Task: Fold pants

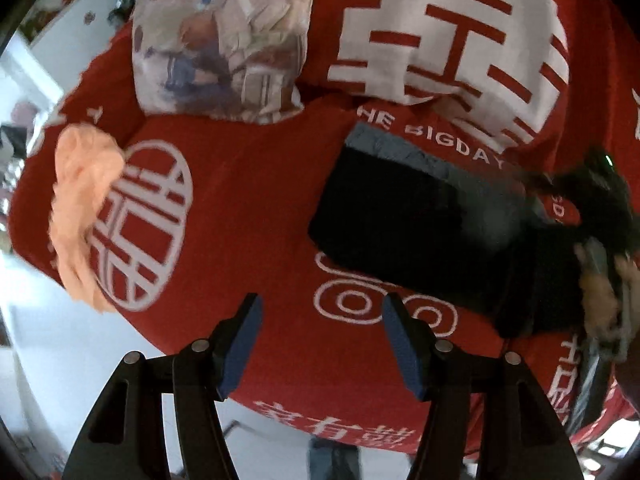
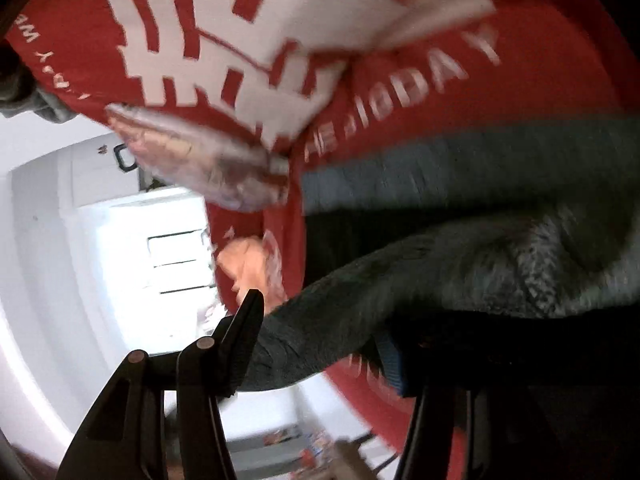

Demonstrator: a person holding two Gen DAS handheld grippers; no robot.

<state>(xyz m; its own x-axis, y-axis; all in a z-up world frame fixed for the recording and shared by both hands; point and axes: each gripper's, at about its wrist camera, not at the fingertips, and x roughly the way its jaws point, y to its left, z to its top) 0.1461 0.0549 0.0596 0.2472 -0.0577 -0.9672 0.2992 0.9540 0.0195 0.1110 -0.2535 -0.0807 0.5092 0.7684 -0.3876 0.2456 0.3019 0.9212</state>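
Observation:
Dark pants (image 1: 420, 228) with a grey band lie folded on a red bedcover (image 1: 260, 208), right of centre in the left wrist view. My left gripper (image 1: 322, 344) is open and empty, hovering above the cover in front of the pants. My right gripper shows at the far right of that view (image 1: 604, 248), at the pants' end. In the right wrist view, grey-black pants fabric (image 2: 400, 312) drapes across the space between the right gripper's (image 2: 324, 344) fingers, which stand wide apart. The view is blurred and the grip cannot be made out.
A patterned pillow (image 1: 220, 40) lies at the back of the bed. An orange fluffy cloth (image 1: 84, 208) lies at the left edge. The red cover carries big white characters (image 1: 452, 32). White floor and furniture (image 2: 120, 240) show beyond the bed's edge.

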